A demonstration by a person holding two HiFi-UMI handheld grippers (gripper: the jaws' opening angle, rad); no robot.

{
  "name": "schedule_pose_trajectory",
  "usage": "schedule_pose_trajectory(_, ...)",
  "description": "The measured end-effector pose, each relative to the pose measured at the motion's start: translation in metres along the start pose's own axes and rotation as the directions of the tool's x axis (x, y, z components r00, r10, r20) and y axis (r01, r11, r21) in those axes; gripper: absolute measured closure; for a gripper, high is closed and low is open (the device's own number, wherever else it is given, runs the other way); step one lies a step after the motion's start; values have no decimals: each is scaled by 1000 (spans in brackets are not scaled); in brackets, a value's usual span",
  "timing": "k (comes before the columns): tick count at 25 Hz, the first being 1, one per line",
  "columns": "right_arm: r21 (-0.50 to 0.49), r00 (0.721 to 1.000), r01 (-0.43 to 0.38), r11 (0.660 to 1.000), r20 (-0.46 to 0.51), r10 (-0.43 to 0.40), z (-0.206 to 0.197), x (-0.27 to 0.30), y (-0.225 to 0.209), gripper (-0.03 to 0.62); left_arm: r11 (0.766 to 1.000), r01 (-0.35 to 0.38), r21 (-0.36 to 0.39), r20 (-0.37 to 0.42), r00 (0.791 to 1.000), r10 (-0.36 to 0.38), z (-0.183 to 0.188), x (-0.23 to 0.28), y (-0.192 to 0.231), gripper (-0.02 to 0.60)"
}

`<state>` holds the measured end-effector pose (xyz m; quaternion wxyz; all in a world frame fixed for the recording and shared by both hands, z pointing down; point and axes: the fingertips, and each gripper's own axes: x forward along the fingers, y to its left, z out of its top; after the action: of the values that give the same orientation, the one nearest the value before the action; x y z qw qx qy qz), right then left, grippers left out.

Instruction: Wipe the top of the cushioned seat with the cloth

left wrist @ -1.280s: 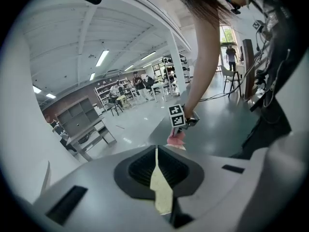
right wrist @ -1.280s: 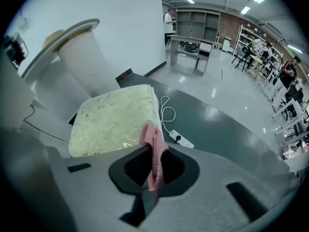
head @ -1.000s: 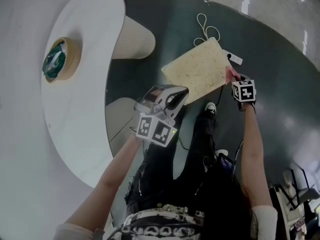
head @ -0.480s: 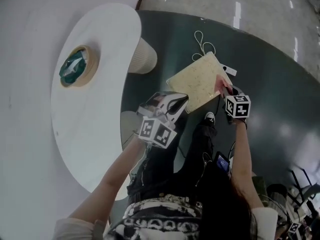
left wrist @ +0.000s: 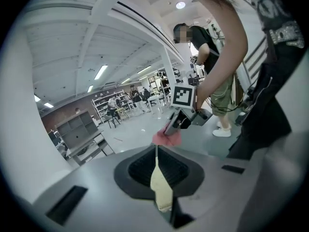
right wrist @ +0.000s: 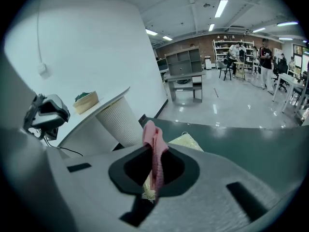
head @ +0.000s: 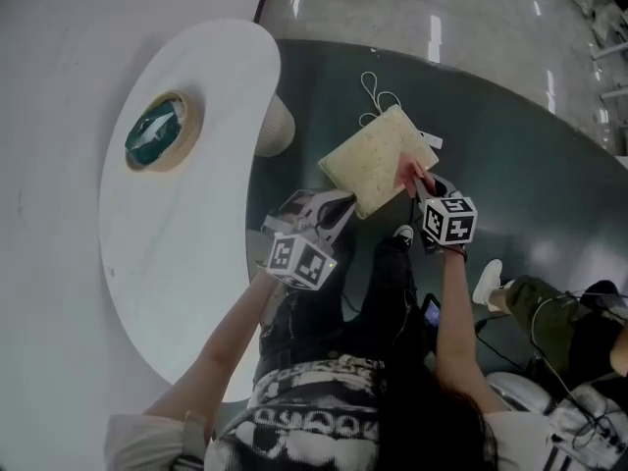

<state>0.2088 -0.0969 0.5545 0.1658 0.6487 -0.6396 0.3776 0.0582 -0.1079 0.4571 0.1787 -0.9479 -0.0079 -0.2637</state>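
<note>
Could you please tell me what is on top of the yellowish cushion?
Only a pink cloth, pinched in the right gripper, at the cushion's right edge. The rest of the top is bare; the patch beneath the cloth is covered.

open lab hall: shelving racks (right wrist: 183,64), ceiling strip lights (right wrist: 221,7)

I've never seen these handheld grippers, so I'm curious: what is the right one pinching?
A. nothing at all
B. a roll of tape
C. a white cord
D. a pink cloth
D: the right gripper view shows a pink cloth clamped between the jaws of the right gripper, at the edge of the yellowish cushion.
</note>
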Motion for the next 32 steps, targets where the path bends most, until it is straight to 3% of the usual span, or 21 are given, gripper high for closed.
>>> schedule_pose_trajectory(5,14,999,-19,1000,37,18,2,-29,29,585,1000,6,3,7,1000,-7,4,-11,-16,568)
schedule_pose_trajectory(15,-5,996,-69,998,63,69,-17,-86,55,585,999,-49,-19,19,999,49,32,-20,-49,568)
schedule_pose_trajectory(32,-57,979,-108,993,168,116,-96,-235,60,585,988,-156,-16,27,987,156,124,-57,-181,568)
